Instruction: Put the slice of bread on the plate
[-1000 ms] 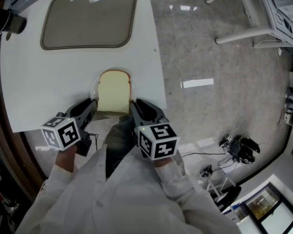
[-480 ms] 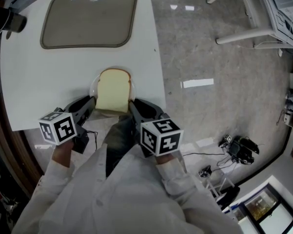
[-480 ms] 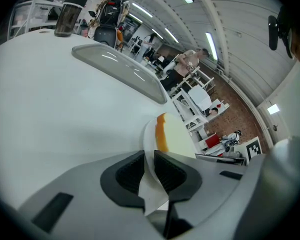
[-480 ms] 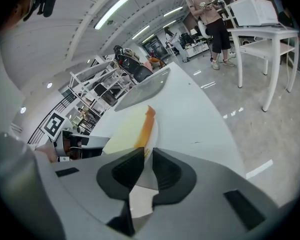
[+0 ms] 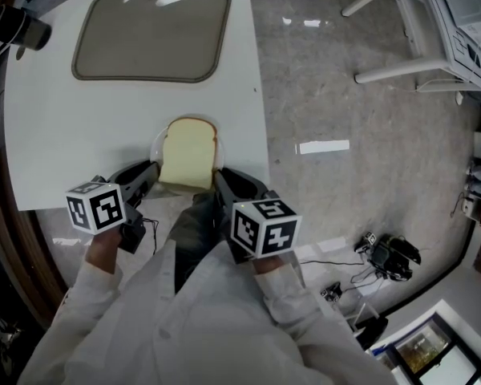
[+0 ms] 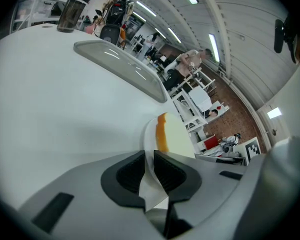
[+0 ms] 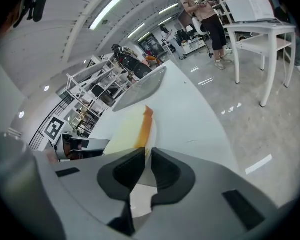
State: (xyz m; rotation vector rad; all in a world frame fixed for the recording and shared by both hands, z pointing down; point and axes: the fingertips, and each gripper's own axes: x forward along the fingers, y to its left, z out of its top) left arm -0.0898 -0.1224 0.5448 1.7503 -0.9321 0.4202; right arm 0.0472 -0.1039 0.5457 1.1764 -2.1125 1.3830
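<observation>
A slice of bread [image 5: 188, 155] with a brown crust lies on a small white plate [image 5: 155, 146] at the near edge of the white table [image 5: 56, 135]. My left gripper [image 5: 151, 175] is at the plate's left side and my right gripper [image 5: 218, 175] at its right side. In the left gripper view the jaws [image 6: 149, 170] are shut on the plate's thin white rim [image 6: 149, 134], with the bread [image 6: 179, 138] just beyond. In the right gripper view the jaws [image 7: 147, 164] are likewise shut on the rim [image 7: 153, 134] beside the bread [image 7: 126, 129].
A large grey tray [image 5: 152, 32] sits at the far side of the table. A dark cup [image 6: 70, 13] stands at the far left corner. The table's right edge drops to a grey floor with white furniture legs [image 5: 417, 50] and cabled devices [image 5: 389, 255].
Almost nothing differs: both grippers stay at the plate's two sides with the bread on it. The left gripper's cube has shifted slightly up and left in the picture.
</observation>
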